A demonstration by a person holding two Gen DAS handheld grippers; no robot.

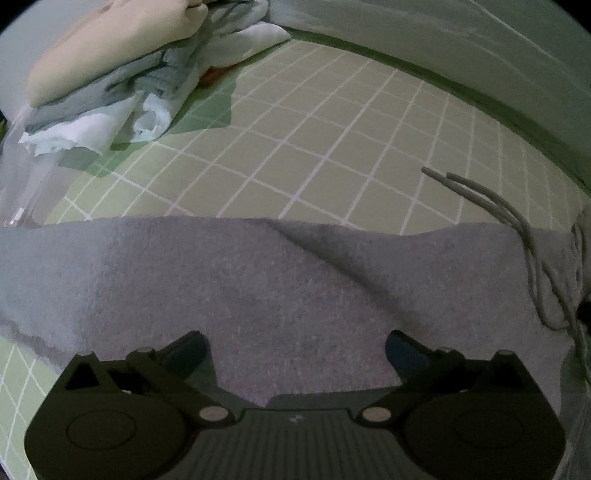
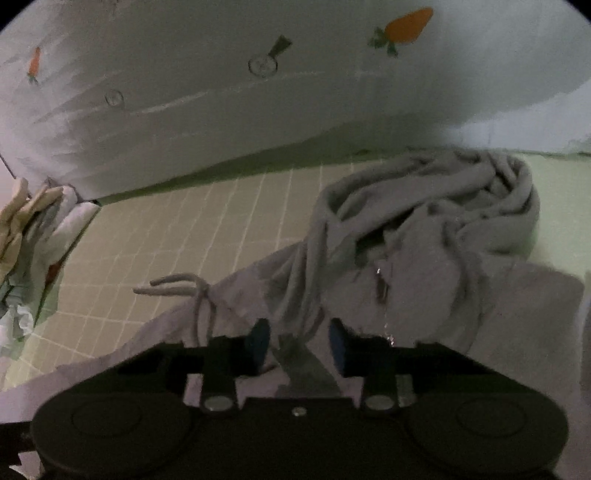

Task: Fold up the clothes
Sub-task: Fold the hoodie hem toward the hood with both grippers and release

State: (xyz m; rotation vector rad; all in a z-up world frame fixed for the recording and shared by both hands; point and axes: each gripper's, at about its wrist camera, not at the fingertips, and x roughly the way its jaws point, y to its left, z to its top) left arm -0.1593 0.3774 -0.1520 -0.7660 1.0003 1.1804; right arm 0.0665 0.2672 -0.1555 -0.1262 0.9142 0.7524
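Note:
A grey hoodie (image 1: 258,277) lies spread on the green gridded mat (image 1: 332,129). My left gripper (image 1: 295,350) hangs just above its flat fabric, jaws wide apart with nothing between them. The hoodie's drawstrings (image 1: 480,192) trail onto the mat at the right. In the right wrist view the hoodie (image 2: 443,229) shows its bunched hood and a zipper. My right gripper (image 2: 298,343) stands narrowly open astride a fold of grey fabric near the drawstrings (image 2: 173,284). A small gap shows beside each blue pad.
A stack of folded clothes (image 1: 110,74), cream on top with grey and white beneath, sits at the mat's far left corner, and appears again as the stack (image 2: 26,240) in the right wrist view. A white wall with carrot stickers (image 2: 406,26) borders the mat (image 2: 166,240) behind.

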